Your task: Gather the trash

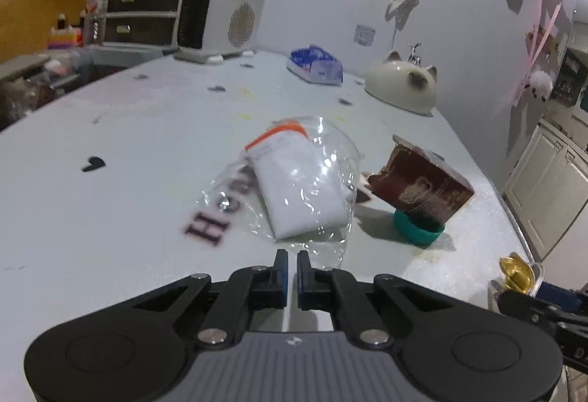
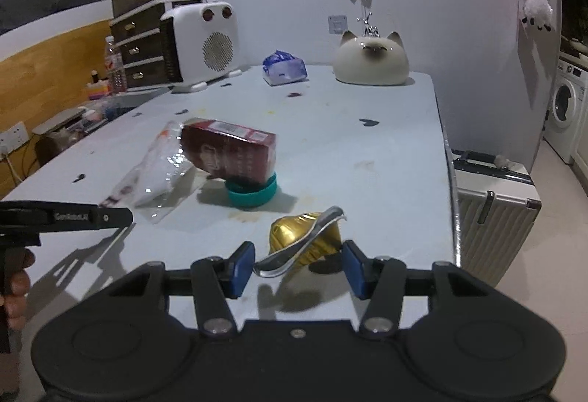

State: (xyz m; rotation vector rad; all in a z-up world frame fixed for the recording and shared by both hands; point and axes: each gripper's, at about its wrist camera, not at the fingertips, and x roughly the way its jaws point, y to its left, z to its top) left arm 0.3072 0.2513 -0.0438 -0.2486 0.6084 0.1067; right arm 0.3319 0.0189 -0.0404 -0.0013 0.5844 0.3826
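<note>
A clear plastic bag (image 1: 294, 177) with a white, orange-striped packet inside lies mid-table. My left gripper (image 1: 292, 256) is shut, its tips pinched on the bag's thin near edge; in the right wrist view it (image 2: 125, 217) meets the bag's (image 2: 154, 174) corner from the left. A dark red box (image 1: 422, 181) (image 2: 229, 152) leans on a teal lid (image 1: 419, 229) (image 2: 251, 194). My right gripper (image 2: 298, 267) is shut on a crumpled gold foil cup (image 2: 294, 232) with a bent silver rim, just above the table; the cup (image 1: 516, 273) also shows at the left view's right edge.
On the pale table (image 2: 349, 152), at the back, stand a white heater (image 2: 200, 41), a blue tissue pack (image 2: 284, 67) and a cat-shaped ceramic (image 2: 371, 60). A ribbed suitcase (image 2: 492, 210) stands beside the table's right edge. A person's hand (image 2: 14, 291) holds the left gripper.
</note>
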